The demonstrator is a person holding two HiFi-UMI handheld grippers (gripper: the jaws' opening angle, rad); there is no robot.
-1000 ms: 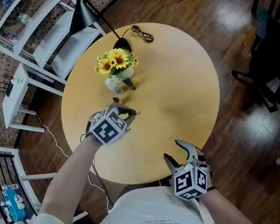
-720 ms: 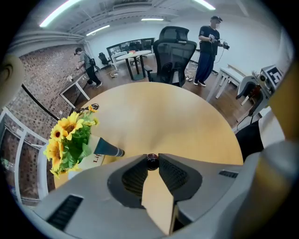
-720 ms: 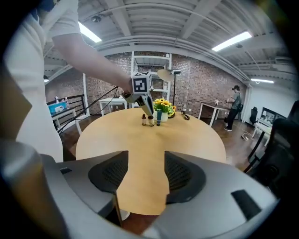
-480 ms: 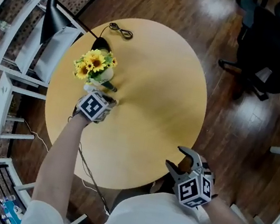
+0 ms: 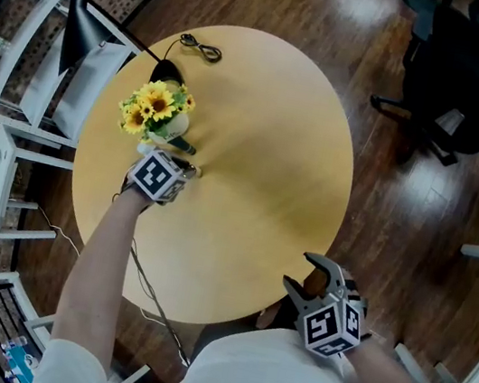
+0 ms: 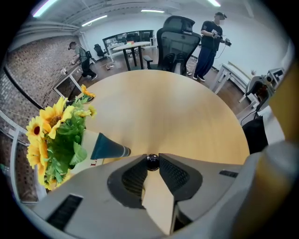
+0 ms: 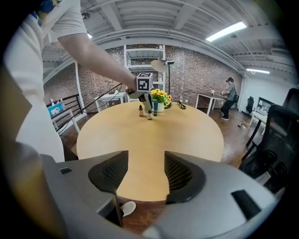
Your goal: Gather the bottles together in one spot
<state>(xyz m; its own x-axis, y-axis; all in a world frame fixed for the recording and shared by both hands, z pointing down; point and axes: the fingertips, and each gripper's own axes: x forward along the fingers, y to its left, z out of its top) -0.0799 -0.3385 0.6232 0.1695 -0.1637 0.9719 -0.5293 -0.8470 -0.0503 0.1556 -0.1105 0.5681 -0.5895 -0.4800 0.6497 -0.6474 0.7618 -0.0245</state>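
My left gripper [image 5: 181,169] points down at the round table [image 5: 266,145], just in front of the sunflower vase [image 5: 158,109]. In the left gripper view its jaws [image 6: 152,164] are shut on the black cap of a small bottle [image 6: 152,160]. A white bottle with a teal cap [image 6: 108,148] stands close by against the flowers, also seen in the head view [image 5: 182,143]. The right gripper view shows three bottles grouped far across the table: a small brown bottle [image 7: 140,110], the held one [image 7: 149,114] and the teal one [image 7: 154,107]. My right gripper [image 5: 300,272] hangs open at the near table edge, holding nothing.
A black lamp base with a coiled cable [image 5: 200,48] sits at the table's far edge behind the flowers. White shelving [image 5: 28,39] stands to the left, and office chairs [image 5: 461,78] stand to the right. People stand in the background [image 6: 210,42].
My left gripper has moved toward the sunflower vase and come down next to the teal-capped bottle, still gripping the small bottle. The right gripper has shifted only slightly.
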